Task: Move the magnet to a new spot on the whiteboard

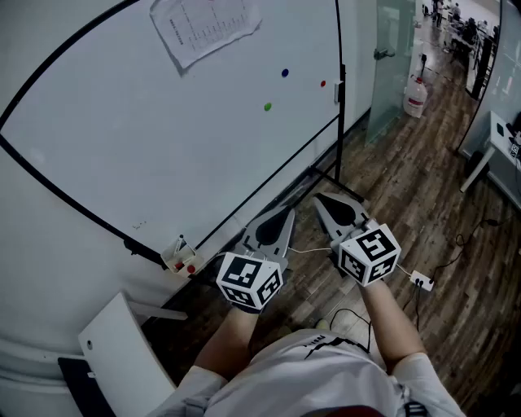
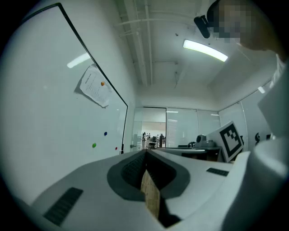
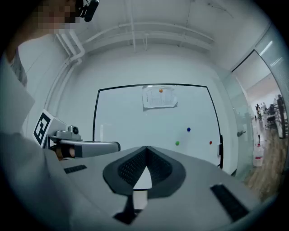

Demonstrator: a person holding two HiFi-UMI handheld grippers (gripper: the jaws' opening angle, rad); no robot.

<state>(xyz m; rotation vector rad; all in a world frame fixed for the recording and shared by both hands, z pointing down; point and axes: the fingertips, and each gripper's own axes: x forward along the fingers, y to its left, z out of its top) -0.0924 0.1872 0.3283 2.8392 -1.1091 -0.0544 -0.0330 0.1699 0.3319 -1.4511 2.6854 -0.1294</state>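
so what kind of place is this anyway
Most likely an office or meeting area: a large framed whiteboard carrying a paper sheet and a green magnet, a glass door beside it, and a wood-look floor.

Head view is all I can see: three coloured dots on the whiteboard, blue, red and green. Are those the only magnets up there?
Observer: No. The right gripper view shows a fourth, an orange magnet sitting on the top of the paper sheet that hangs on the whiteboard.
Visitor: Is the right gripper carrying anything?
Observer: No. The right gripper has its jaws shut, with nothing between them.
Visitor: And the other one?
Observer: The left gripper is the same: jaws shut and empty.
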